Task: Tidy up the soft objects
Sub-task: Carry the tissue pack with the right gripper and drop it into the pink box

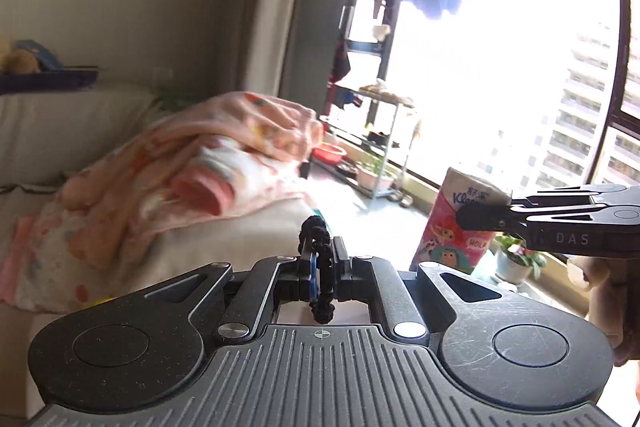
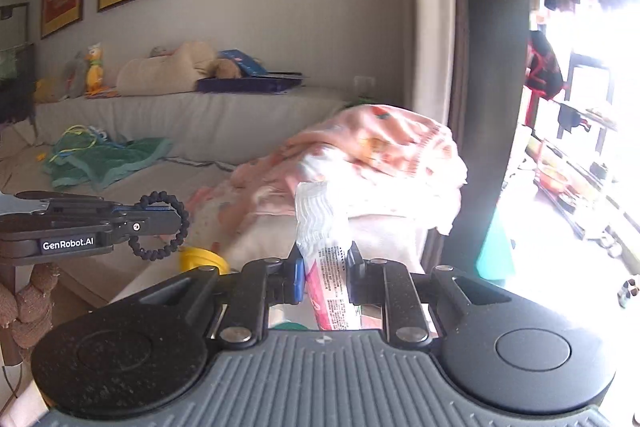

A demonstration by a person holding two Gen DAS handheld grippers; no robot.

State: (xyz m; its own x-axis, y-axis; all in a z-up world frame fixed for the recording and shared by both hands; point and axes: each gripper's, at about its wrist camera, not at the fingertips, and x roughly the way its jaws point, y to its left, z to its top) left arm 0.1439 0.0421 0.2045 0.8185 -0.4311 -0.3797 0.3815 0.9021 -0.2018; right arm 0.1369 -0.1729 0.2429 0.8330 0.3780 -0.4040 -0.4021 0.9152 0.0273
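My left gripper (image 1: pixel 321 259) is shut on a black bead-like loop band (image 1: pixel 319 251), held in the air in front of the sofa; it also shows in the right wrist view (image 2: pixel 168 223) at the left, with the band (image 2: pixel 176 205) ringing its tips. My right gripper (image 2: pixel 323 267) is shut on a pink Kleenex tissue pack (image 2: pixel 326 247), held upright. In the left wrist view the right gripper (image 1: pixel 480 217) comes in from the right, clamped on the pack (image 1: pixel 452 223). A crumpled pink blanket (image 1: pixel 192 163) lies on the sofa's right end.
A grey sofa (image 2: pixel 208 115) runs along the wall, with a green towel (image 2: pixel 100 159) on its seat and plush toys (image 2: pixel 160 67) and a blue box (image 2: pixel 252 79) on its back. A yellow object (image 2: pixel 204 259) sits below. A balcony rack (image 1: pixel 380 131) and potted plants stand by the window.
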